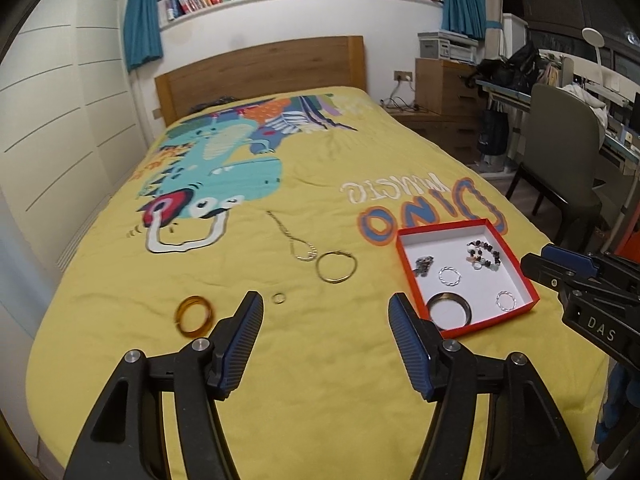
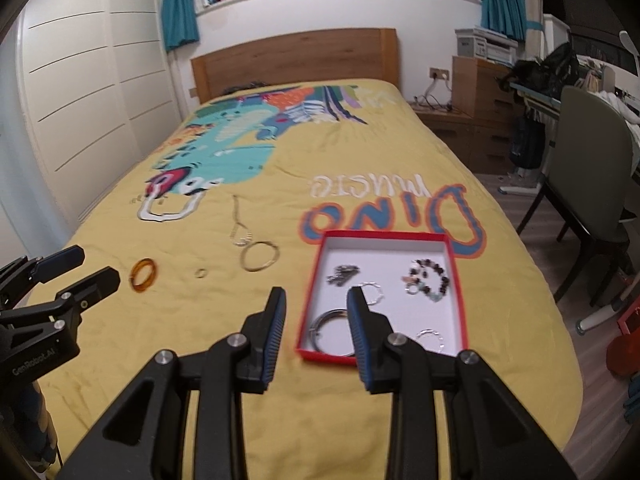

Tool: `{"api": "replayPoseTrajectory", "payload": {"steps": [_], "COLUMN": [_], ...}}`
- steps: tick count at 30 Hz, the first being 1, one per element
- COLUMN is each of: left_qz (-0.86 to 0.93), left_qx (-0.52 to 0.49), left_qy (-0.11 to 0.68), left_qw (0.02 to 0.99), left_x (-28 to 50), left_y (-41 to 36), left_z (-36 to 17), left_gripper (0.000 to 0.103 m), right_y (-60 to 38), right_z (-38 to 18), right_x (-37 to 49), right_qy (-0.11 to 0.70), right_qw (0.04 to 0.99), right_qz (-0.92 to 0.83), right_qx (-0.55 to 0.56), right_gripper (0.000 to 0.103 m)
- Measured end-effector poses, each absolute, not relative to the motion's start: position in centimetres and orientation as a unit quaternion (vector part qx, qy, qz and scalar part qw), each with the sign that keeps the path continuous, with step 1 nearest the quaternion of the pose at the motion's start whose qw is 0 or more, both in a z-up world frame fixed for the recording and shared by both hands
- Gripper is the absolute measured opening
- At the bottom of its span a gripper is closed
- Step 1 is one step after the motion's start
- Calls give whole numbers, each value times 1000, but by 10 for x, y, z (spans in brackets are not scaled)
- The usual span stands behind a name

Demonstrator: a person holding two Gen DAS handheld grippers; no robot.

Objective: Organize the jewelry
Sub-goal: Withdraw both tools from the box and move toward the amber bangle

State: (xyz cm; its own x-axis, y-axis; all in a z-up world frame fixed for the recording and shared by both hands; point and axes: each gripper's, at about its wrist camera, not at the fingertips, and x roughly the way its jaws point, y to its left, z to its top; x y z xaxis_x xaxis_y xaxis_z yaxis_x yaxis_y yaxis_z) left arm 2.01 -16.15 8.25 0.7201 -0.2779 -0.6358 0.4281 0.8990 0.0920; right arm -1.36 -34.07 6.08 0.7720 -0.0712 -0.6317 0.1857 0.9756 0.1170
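Yellow dinosaur-print bed (image 1: 360, 152) as the work surface, spread flat so small pieces stay visible against the cloth. Red tray (image 2: 460, 280) with white floor near the foot end, toward the right side, within easy reach of the right gripper (image 2: 316, 312), likely the collecting place. Inside it: a large dark metal bangle (image 1: 450, 310) at the near corner, a beaded bracelet (image 1: 486, 256) toward the far right, 2 twisted silver rings (image 1: 449, 276) apart on the floor, a small dark cluster (image 1: 423, 267) at the left, too small to identify. Still out on the cloth, left of the tray: thin gold hoop (image 1: 336, 267), fine chain (image 1: 294, 242) lying just beside it and running away toward the headboard, amber bangle (image 1: 195, 315) nearest the left edge, tiny ring (image 1: 279, 298) between bangle and hoop. Left gripper (image 1: 326, 320) raised above the bed, jaws spread fairly wide, nothing between them, aimed down toward the loose pieces; probably ready for the tiny ring or the amber bangle. Right gripper likewise lifted, jaws parted more narrowly, empty, hanging over the tray's near left edge, consistent with a piece just set down, though only a guess. By that count, 4 loose pieces left to gather.
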Motion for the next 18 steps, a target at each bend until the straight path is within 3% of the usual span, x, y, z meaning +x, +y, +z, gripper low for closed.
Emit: {"api": "replayPoseTrajectory", "payload": {"steps": [18], "left_qz": [-163], "left_qx": [108], "left_qy": [294], "left_qw": [935], "left_x": [-20], "left_y": [-117], "left_z": [106], "left_gripper": [68], "right_y": [-287], "right_z": [82], "right_x": [-49], "right_qy": [309], "right_qw": [947], "right_qz": [-28], "right_qx": [79], "right_gripper": [30]}}
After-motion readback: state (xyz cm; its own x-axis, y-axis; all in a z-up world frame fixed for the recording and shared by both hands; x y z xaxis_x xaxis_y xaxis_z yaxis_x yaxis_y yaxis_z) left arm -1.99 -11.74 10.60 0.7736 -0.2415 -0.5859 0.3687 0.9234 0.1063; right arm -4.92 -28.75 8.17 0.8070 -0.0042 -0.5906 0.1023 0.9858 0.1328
